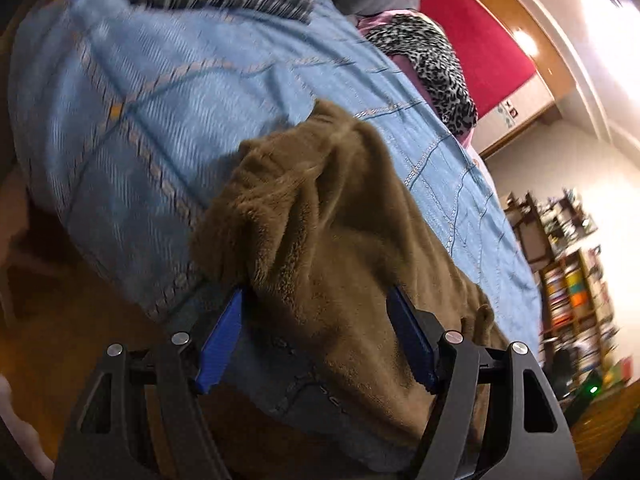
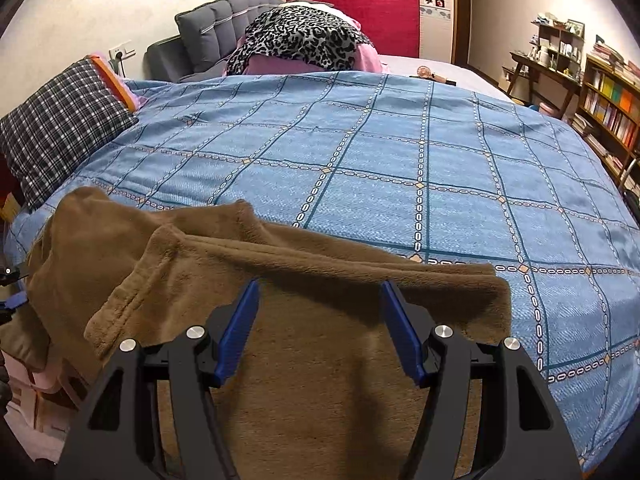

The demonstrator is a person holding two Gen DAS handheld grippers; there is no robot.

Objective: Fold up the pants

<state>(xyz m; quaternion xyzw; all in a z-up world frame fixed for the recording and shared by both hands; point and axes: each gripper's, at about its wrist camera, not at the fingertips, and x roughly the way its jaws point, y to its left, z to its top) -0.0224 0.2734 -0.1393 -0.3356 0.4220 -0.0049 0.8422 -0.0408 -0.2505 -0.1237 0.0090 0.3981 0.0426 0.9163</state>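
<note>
**Both grippers parted over brown fleece pants on the bed**

Plainly, the left gripper (image 1: 316, 336) has its blue pads spread apart, with a fold of the brown fleece pants (image 1: 340, 240) lying between and over them. The near pad (image 1: 222, 344) shows most of its face bare, and the far pad (image 1: 412, 340) is half buried under the fleece — neither visibly presses the cloth, so the jaws read as released, with fabric draped across them rather than pinched. The gripper points down at a slant and is tilted, so the bed runs diagonally through the left wrist view, which is smeared with blur on the upper left.

The right gripper (image 2: 318, 328) is likewise spread, its two blue fingers (image 2: 236, 332) standing over the flat brown cloth with a clear gap between them. Their tips reach just to a doubled-over edge of the pants (image 2: 320, 264) — whether they touch it I cannot tell. Nothing is clamped. This gripper also points down at a slant, held level.

The pants lie at the near edge of the bed on a blue chain-checked bedspread (image 2: 400, 152), bunched and folded over toward the left, flatter to the right. Beyond, a dark plaid pillow (image 2: 60, 128) sits at the left edge, a leopard-print cloth (image 2: 304, 38) lies over pink bedding by a grey tufted headboard (image 2: 216, 20), and a bookshelf (image 2: 612, 108) stands along the right wall.
</note>
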